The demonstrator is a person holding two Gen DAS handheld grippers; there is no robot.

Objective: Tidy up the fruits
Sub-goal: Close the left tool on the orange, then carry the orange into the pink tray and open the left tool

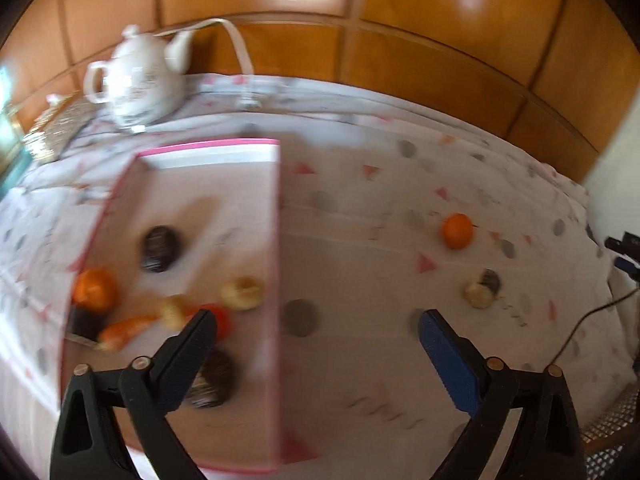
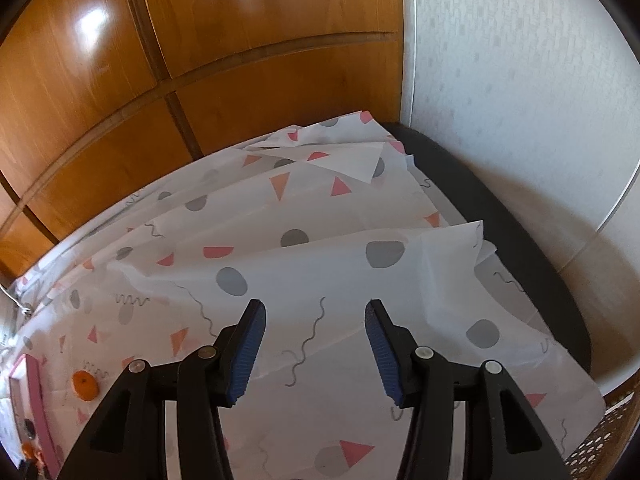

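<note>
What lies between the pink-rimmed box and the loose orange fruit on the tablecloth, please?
Only bare patterned tablecloth; the left wrist view shows nothing between the pink-rimmed box and the orange fruit.

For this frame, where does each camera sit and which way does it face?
Left wrist: on the left gripper, angled down at the pink-rimmed box; its open fingers show.
Right wrist: on the right gripper, angled down at the patterned tablecloth; its open fingers show.
Shared: the loose orange, box, tablecloth.

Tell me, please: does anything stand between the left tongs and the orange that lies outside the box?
Nothing visible does. Only bare patterned cloth lies between the open left tongs and the orange.
</note>
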